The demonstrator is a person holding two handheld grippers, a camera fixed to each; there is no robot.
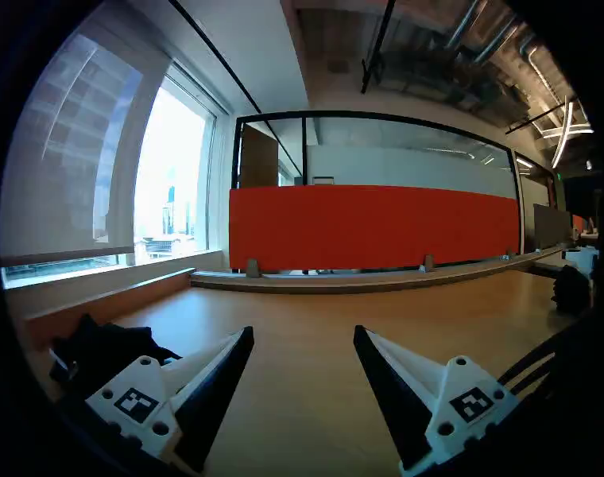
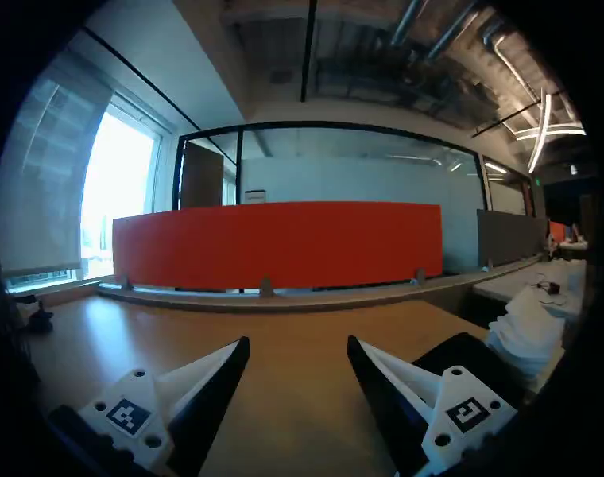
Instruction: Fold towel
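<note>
My left gripper (image 1: 303, 332) hangs open just above the bare wooden desk (image 1: 318, 318), nothing between its black-and-white fingers (image 1: 214, 374). My right gripper (image 2: 296, 342) is open too, low over the same desk (image 2: 286, 326) with an empty gap between its fingers (image 2: 211, 381). A stack of white folded cloth (image 2: 532, 326) lies at the right edge of the right gripper view, beyond the desk's corner. No towel lies between or under either gripper.
An orange divider panel (image 1: 373, 226) stands along the desk's far edge, also seen as the orange panel (image 2: 278, 245). A dark object (image 1: 103, 350) sits left of my left gripper, another dark lump (image 1: 572, 290) at far right. A black chair back (image 2: 461, 354) is near my right gripper.
</note>
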